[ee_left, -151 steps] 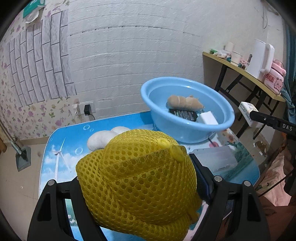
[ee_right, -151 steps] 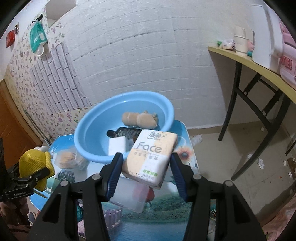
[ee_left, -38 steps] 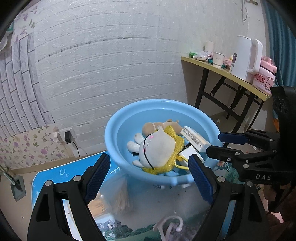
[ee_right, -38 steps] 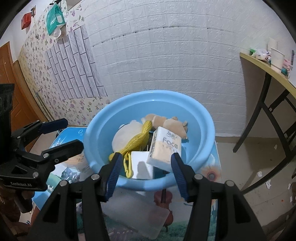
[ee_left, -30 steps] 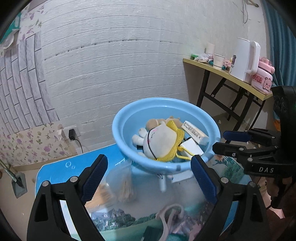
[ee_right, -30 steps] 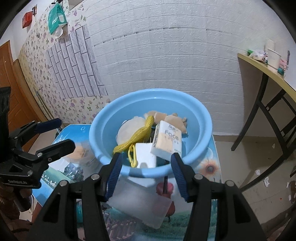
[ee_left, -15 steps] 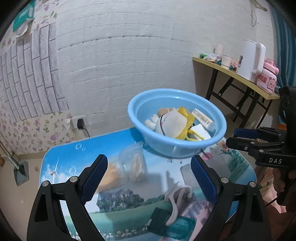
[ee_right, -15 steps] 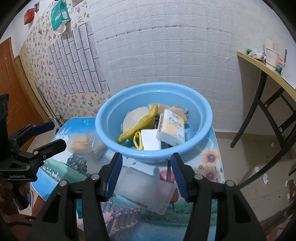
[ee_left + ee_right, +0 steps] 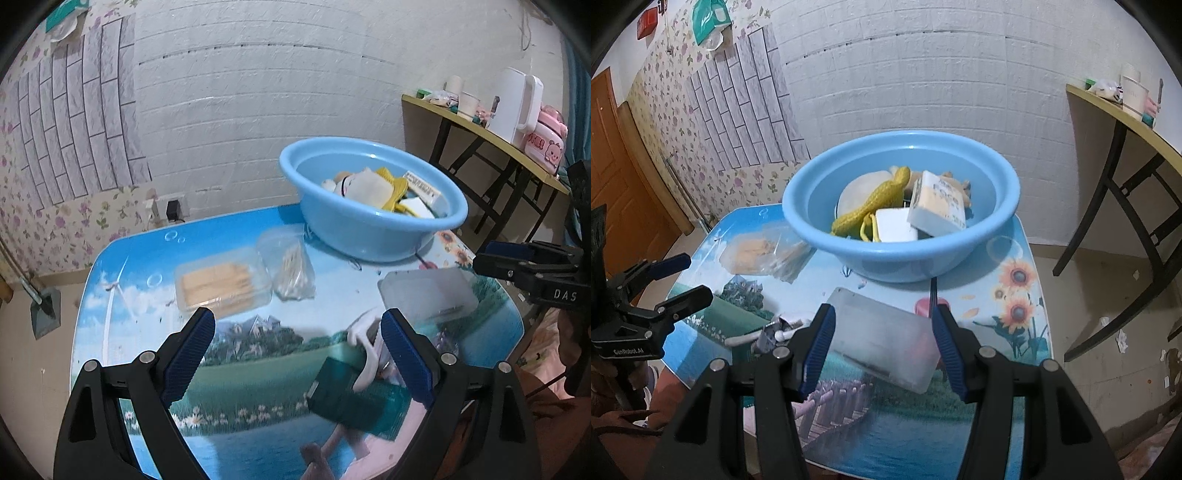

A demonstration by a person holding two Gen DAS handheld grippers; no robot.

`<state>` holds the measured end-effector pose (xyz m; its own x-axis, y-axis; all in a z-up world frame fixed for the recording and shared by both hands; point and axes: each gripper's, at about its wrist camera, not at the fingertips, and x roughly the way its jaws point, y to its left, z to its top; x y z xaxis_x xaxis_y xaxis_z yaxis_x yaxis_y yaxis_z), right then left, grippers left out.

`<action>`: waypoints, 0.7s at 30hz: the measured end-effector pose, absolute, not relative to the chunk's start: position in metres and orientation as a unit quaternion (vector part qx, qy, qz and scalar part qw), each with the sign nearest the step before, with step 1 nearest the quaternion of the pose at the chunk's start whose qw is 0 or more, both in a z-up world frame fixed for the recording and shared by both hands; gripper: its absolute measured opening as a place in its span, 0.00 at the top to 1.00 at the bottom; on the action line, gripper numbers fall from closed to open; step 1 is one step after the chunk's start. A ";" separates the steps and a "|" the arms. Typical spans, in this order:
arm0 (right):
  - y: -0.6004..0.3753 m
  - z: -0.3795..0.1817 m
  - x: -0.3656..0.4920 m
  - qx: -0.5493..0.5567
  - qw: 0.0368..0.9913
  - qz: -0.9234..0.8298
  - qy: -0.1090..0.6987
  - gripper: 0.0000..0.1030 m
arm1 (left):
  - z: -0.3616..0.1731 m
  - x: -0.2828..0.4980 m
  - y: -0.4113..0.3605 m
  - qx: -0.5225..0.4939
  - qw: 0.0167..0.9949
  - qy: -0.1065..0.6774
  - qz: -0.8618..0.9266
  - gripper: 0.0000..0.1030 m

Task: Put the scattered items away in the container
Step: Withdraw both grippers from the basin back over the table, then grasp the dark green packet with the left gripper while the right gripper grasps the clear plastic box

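A blue basin [image 9: 373, 236] [image 9: 897, 258] stands at the back of the picture-printed table, holding a plush toy with yellow mesh cap [image 9: 369, 184] [image 9: 871, 210], a tissue pack [image 9: 938, 206] and a white block [image 9: 895, 229]. On the table lie a clear box of yellow sticks [image 9: 221, 284], a bag of cotton swabs [image 9: 293, 269], a frosted flat box [image 9: 882, 339] [image 9: 428, 291], a white hanger-like piece [image 9: 369, 347] and a dark green pack [image 9: 354, 398]. My left gripper [image 9: 295, 358] is open and empty above the table's front. My right gripper [image 9: 882, 347] is open, its blue pads [image 9: 818, 347] either side of the frosted box, above it.
A side table [image 9: 480, 122] with a white kettle [image 9: 513, 107] and cups stands at the right by the brick wall. A wall socket with a plug [image 9: 171, 210] sits behind the table. A wooden door [image 9: 613, 177] is at the left.
Both grippers have drawn back and down from the basin, which now looks smaller and farther. The toy with the yellow cap and the tissue pack, held earlier, lie in the basin.
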<state>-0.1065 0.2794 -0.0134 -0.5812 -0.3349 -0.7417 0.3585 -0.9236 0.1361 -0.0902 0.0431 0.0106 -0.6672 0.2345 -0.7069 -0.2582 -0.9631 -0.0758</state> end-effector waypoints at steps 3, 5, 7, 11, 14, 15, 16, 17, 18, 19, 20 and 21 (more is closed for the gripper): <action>0.281 -0.015 -0.106 0.416 0.194 -0.888 0.014 0.48 | 0.007 -0.087 0.041 -0.389 0.136 0.011 0.911 0.11; 0.282 -0.017 -0.106 0.418 0.193 -0.888 0.013 0.47 | 0.004 -0.085 0.042 -0.392 0.139 0.010 0.909 0.11; 0.282 -0.020 -0.105 0.423 0.192 -0.886 0.012 0.48 | 0.000 -0.082 0.045 -0.395 0.147 0.011 0.907 0.11; 0.282 -0.025 -0.103 0.429 0.194 -0.882 0.014 0.48 | -0.010 -0.076 0.049 -0.405 0.153 0.015 0.901 0.11; 0.282 -0.027 -0.102 0.431 0.196 -0.881 0.014 0.47 | -0.017 -0.070 0.051 -0.413 0.161 0.012 0.896 0.11; 0.282 -0.027 -0.101 0.432 0.196 -0.880 0.014 0.48 | -0.019 -0.069 0.052 -0.415 0.162 0.013 0.895 0.11; 0.282 -0.028 -0.100 0.432 0.197 -0.880 0.015 0.47 | -0.022 -0.066 0.054 -0.418 0.164 0.016 0.894 0.11; 0.282 -0.029 -0.100 0.433 0.196 -0.879 0.015 0.48 | -0.023 -0.065 0.054 -0.420 0.165 0.018 0.892 0.11; 0.282 -0.030 -0.099 0.434 0.196 -0.879 0.015 0.48 | -0.025 -0.063 0.055 -0.422 0.166 0.020 0.891 0.11; 0.282 -0.031 -0.099 0.436 0.197 -0.878 0.014 0.48 | -0.027 -0.062 0.057 -0.424 0.169 0.022 0.890 0.11; 0.282 -0.032 -0.099 0.438 0.197 -0.877 0.014 0.47 | -0.029 -0.060 0.058 -0.426 0.172 0.024 0.888 0.11; 0.282 -0.034 -0.098 0.439 0.197 -0.877 0.015 0.48 | -0.031 -0.059 0.059 -0.427 0.174 0.027 0.887 0.11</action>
